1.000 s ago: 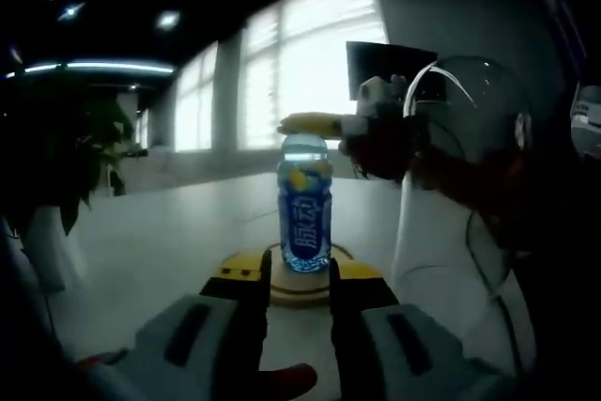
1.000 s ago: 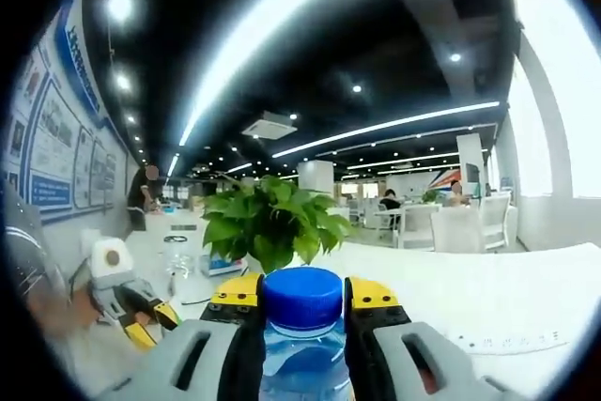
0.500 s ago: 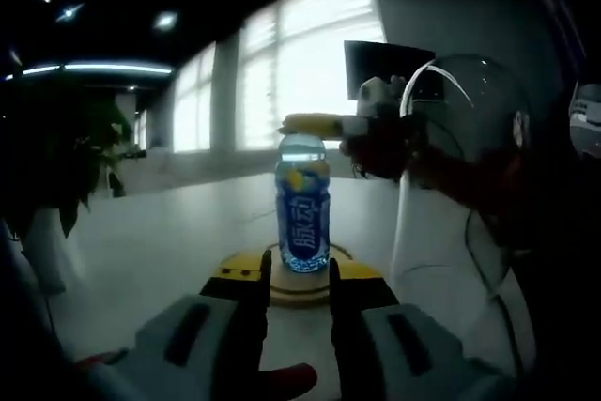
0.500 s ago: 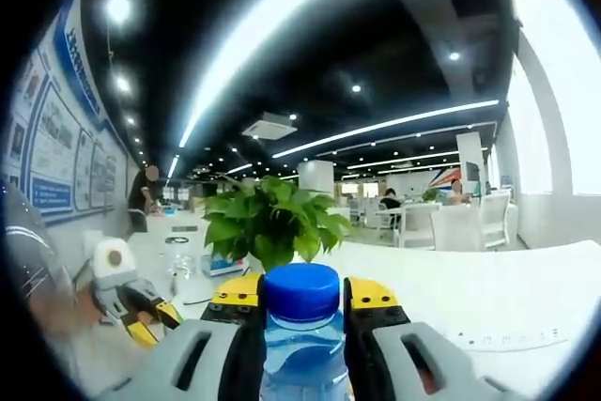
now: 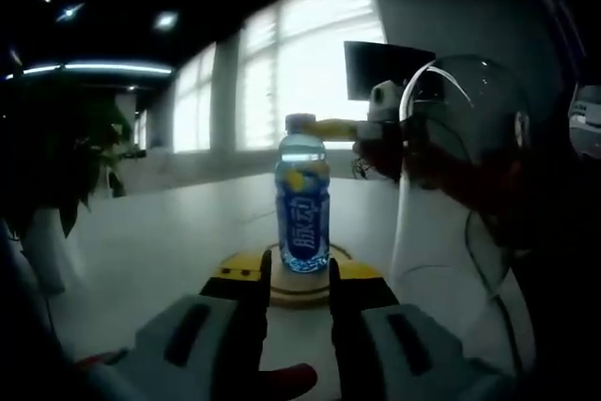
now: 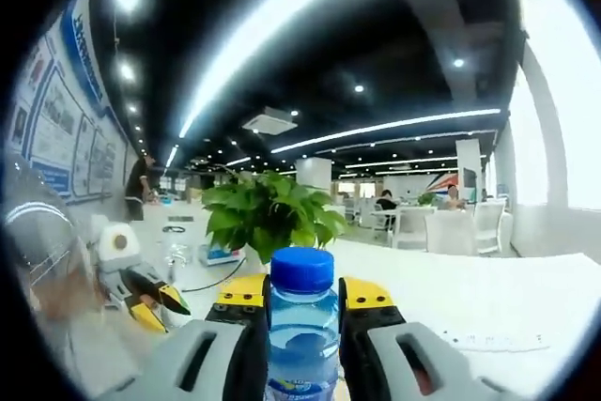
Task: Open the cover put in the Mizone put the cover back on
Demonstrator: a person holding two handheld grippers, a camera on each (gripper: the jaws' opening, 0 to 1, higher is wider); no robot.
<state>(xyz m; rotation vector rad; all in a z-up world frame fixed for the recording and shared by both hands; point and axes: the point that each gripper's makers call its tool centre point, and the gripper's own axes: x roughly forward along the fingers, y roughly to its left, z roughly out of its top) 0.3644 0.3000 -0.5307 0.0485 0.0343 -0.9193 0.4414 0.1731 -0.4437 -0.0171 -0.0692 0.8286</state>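
Observation:
A blue-labelled Mizone bottle [image 5: 302,204] stands upright on a round wooden base [image 5: 302,292] on the white table. My left gripper [image 5: 300,265] sits low in front of the base, jaws a narrow gap apart with nothing between them. My right gripper [image 5: 336,129] reaches in from the right at the height of the blue cap [image 5: 299,122], its yellow tips just beside it. In the right gripper view the bottle [image 6: 300,335] rises just ahead of that gripper's [image 6: 303,293] parted jaws. A clear dome cover [image 5: 470,129] stands close on the right.
A leafy potted plant [image 6: 268,218] stands on the table behind the bottle, and shows dark at the left in the left gripper view [image 5: 56,157]. The left gripper [image 6: 155,305] lies low at left. A paper sheet [image 6: 488,335] lies at right. People sit at distant tables.
My right gripper has drawn back off the bottle's cap, to the right in the left gripper view. The cap now shows free and the bottle looks farther off. My left gripper has not moved.

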